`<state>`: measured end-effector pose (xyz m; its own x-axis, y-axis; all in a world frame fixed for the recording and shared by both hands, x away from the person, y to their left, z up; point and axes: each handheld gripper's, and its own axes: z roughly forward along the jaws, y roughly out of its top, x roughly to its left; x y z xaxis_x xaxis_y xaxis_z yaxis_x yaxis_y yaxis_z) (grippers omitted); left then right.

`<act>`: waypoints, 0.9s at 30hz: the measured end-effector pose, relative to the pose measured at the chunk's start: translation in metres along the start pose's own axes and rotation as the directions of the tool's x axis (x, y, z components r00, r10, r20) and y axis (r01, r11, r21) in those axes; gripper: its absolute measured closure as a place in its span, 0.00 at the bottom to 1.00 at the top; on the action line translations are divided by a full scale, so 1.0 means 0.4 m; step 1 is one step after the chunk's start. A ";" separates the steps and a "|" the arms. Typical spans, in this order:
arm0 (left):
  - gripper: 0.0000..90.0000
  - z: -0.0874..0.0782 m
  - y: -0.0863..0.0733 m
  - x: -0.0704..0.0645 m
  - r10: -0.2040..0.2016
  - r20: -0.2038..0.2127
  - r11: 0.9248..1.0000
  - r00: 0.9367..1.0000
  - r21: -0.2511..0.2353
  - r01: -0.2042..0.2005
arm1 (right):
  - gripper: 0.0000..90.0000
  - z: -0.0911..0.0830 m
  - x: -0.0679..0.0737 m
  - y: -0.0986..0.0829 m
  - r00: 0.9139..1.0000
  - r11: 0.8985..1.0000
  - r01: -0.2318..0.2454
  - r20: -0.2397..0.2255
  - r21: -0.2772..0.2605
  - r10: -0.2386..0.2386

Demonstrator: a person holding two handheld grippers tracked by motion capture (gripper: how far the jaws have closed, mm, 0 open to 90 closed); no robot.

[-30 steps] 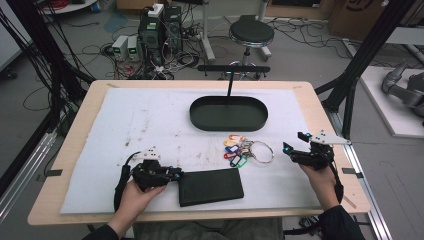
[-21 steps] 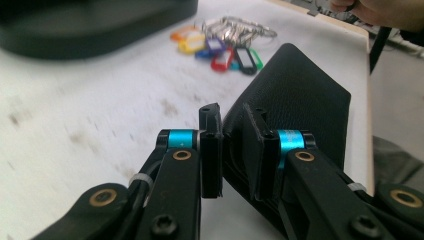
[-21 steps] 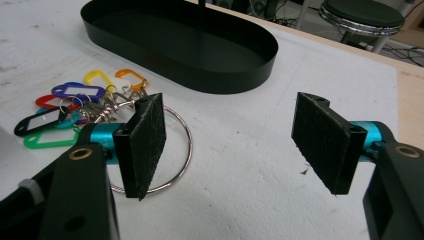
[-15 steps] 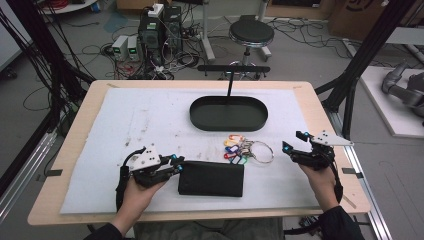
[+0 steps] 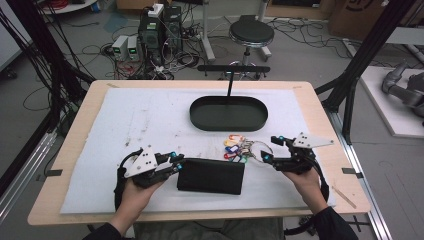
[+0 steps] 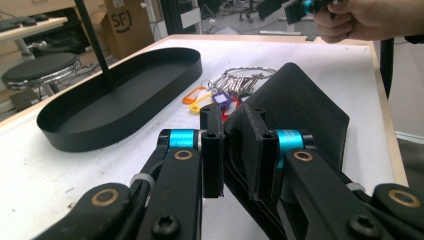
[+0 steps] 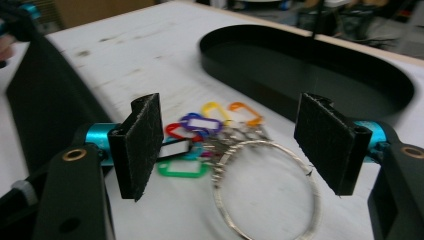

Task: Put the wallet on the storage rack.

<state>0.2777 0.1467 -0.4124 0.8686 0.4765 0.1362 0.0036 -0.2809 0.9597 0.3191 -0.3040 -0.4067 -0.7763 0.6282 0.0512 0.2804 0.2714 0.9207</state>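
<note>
- High view: your left hand-held gripper [image 5: 172, 162] sat at the left short edge of the black pouch [image 5: 211, 175], which lay flat on the white mat [image 5: 125, 125] near the front of the desk [image 5: 75, 120].
- Left gripper view: your left hand-held gripper [image 6: 232, 150] had its jaws nearly together, pinching the raised edge of the black pouch [image 6: 305, 105] between them.
- High view: your right hand-held gripper [image 5: 271, 149] was just right of the key bunch [image 5: 239, 148], with its jaws spread wide and nothing between them.
- Right gripper view: your right hand-held gripper [image 7: 230, 140] stood wide open over the big metal ring [image 7: 265, 192] of the key bunch, and the coloured tags [image 7: 200, 135] lay beyond the ring, toward the left pad [image 7: 142, 145].
- High view: the black oval tray [image 5: 229, 113] lay behind the keys, close to them, and I could not tell whether they touched.
</note>
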 end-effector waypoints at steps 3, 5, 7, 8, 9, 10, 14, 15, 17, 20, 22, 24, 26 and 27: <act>0.88 -0.002 0.002 -0.002 0.016 0.001 1.000 1.000 -0.008 -0.016 | 0.31 0.017 0.013 0.003 0.999 1.000 0.008 -0.044 0.016 -0.008; 0.88 -0.004 0.003 -0.002 0.020 0.005 1.000 1.000 -0.011 -0.020 | 0.31 0.040 0.032 0.005 0.995 0.999 0.022 -0.100 0.039 -0.018; 0.88 -0.004 0.003 -0.002 0.026 0.002 1.000 1.000 -0.015 -0.026 | 0.31 0.056 0.044 0.006 0.991 0.998 0.034 -0.132 0.058 -0.026; 0.88 -0.005 0.003 -0.003 0.028 0.002 0.999 1.000 -0.016 -0.028 | 0.31 0.056 0.044 0.006 0.991 0.998 0.034 -0.132 0.058 -0.026; 0.88 -0.005 0.004 -0.003 0.027 0.001 0.999 1.000 -0.019 -0.027 | 0.31 0.064 0.050 0.006 0.988 0.997 0.040 -0.151 0.064 -0.030; 0.88 -0.005 0.004 -0.003 0.029 0.003 0.999 1.000 -0.021 -0.029 | 0.31 0.071 0.056 0.006 0.984 0.996 0.046 -0.175 0.074 -0.032; 0.88 -0.007 0.006 -0.005 0.037 0.006 0.999 0.999 -0.031 -0.037 | 0.31 0.108 0.077 -0.001 0.969 0.989 0.065 -0.243 0.129 -0.032; 0.88 -0.006 0.007 -0.005 0.039 0.008 0.999 0.999 -0.039 -0.038 | 0.31 0.113 0.079 -0.003 0.968 0.988 0.062 -0.250 0.141 -0.025; 0.88 -0.006 0.007 -0.005 0.041 0.008 0.998 0.999 -0.042 -0.041 | 0.31 0.119 0.078 -0.005 0.965 0.987 0.055 -0.261 0.152 -0.014; 0.88 -0.006 0.008 -0.006 0.047 0.011 0.998 0.999 -0.050 -0.046 | 0.36 0.145 0.075 -0.016 0.953 0.976 0.018 -0.300 0.219 0.050; 0.88 -0.006 0.008 -0.006 0.047 0.015 0.997 0.999 -0.055 -0.046 | 0.46 0.151 0.075 -0.018 0.944 0.972 0.017 -0.325 0.233 0.061; 0.88 -0.006 0.007 -0.006 0.044 0.014 0.998 0.999 -0.053 -0.043 | 0.53 0.151 0.077 -0.018 0.939 0.972 0.026 -0.339 0.235 0.057; 0.88 -0.007 0.006 -0.004 0.041 0.016 0.998 0.999 -0.050 -0.040 | 0.57 0.149 0.078 -0.017 0.937 0.972 0.040 -0.347 0.231 0.043; 0.88 -0.007 0.005 -0.004 0.039 0.017 0.998 0.999 -0.051 -0.038 | 0.60 0.147 0.076 -0.017 0.936 0.972 0.034 -0.349 0.231 0.050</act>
<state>0.2751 0.1477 -0.4101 0.8764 0.4510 0.1688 -0.0542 -0.2560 0.9652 0.3268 -0.2437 -0.4342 -0.9095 0.3467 0.2295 0.3768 0.4540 0.8074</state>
